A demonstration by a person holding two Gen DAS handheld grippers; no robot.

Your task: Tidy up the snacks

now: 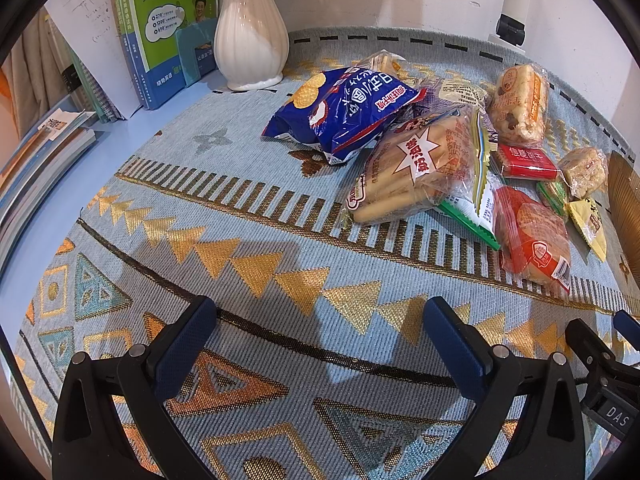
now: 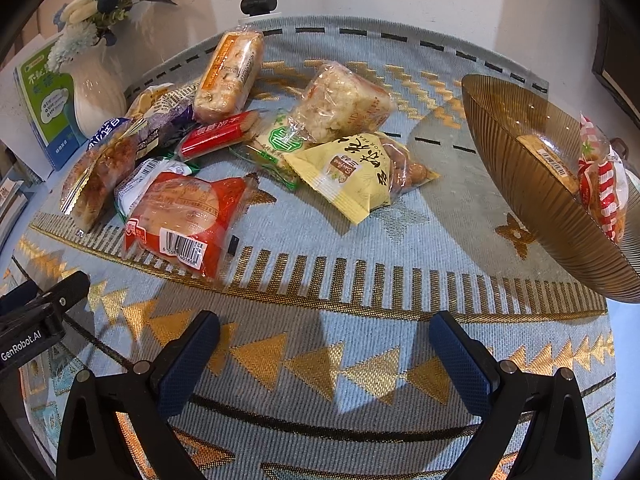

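Your woven tablecloth (image 2: 360,248) is bumpy, with gold triangles. The ribbed brown glass bowl (image 2: 516,216) is cut off at the edge — one striped snack (image 2: 604,196) sits inside. The crinkly snack pile (image 2: 224,152) lies left of it. Your left gripper (image 1: 320,312) and right gripper (image 2: 324,328) are spread wide, holding nothing.

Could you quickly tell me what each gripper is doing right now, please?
Left gripper: open, holding nothing, above the tablecloth.
Right gripper: open, holding nothing, short of the snacks.

Snacks (image 2: 256,136) beside amber bowl (image 2: 520,184)
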